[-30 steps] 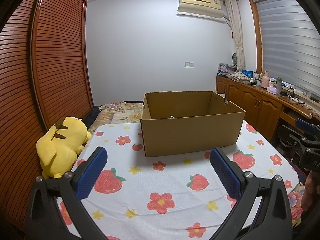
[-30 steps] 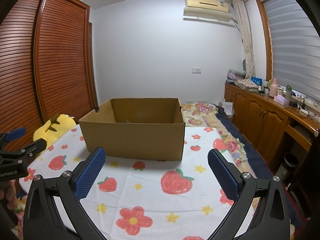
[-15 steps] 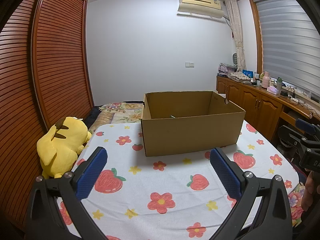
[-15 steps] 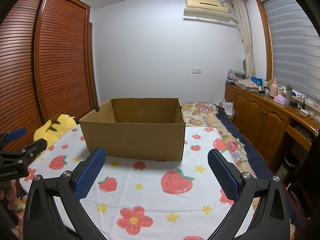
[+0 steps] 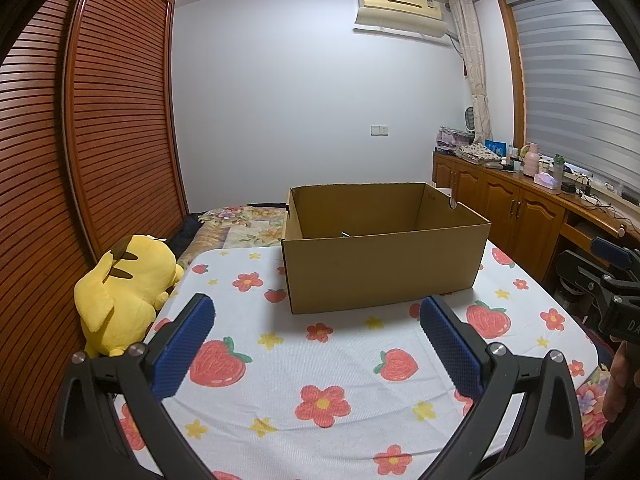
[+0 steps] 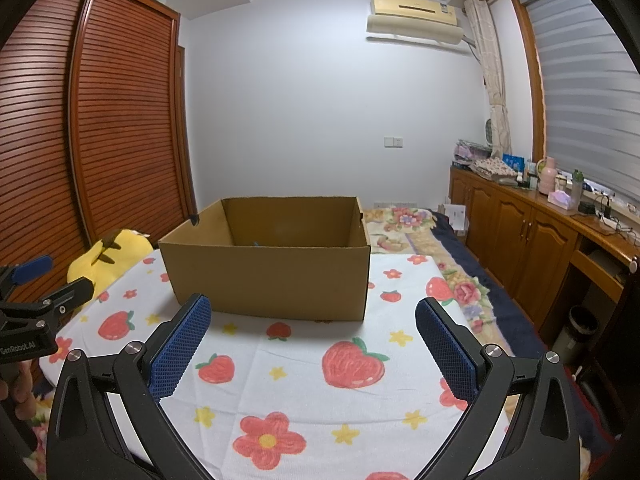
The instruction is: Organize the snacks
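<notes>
Sitting mid-frame on the counter [image 5: 320, 360], the box [image 5: 384, 276] lies long-axis left-right, contents unclear; both claws [image 5: 316, 340] [image 6: 312, 340] released.

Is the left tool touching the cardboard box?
Apart. In the left wrist view, the left tool sits open, with patterned tablecloth visible between its fingertips and the cardboard box.

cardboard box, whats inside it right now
The open cardboard box shows bare brown inner walls. One small dark item's tip pokes above the near wall; too little shows to identify it. The near wall hides the box floor, so other contents cannot be ruled out.
</notes>
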A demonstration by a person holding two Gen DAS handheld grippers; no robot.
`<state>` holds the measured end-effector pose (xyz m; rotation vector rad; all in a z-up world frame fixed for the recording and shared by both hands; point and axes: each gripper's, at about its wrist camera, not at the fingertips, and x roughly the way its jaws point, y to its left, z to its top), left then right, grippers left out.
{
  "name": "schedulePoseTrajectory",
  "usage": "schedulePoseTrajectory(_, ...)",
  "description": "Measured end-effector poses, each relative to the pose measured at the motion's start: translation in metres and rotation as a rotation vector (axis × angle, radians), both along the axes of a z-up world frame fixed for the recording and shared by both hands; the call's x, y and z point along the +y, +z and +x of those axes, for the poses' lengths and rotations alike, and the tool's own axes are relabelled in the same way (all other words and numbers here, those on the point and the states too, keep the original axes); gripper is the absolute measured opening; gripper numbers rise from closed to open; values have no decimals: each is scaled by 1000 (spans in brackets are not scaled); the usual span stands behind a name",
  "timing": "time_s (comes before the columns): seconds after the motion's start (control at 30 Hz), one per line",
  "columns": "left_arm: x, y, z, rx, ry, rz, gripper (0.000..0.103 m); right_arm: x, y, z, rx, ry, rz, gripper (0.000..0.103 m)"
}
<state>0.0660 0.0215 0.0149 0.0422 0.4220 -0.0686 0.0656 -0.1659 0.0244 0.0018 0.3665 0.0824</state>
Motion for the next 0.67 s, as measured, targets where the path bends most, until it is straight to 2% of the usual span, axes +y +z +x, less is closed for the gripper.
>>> schedulePoseTrajectory(0.67,1,2,-3,3,-1,-4,103,1,0,0,1,1,0,103)
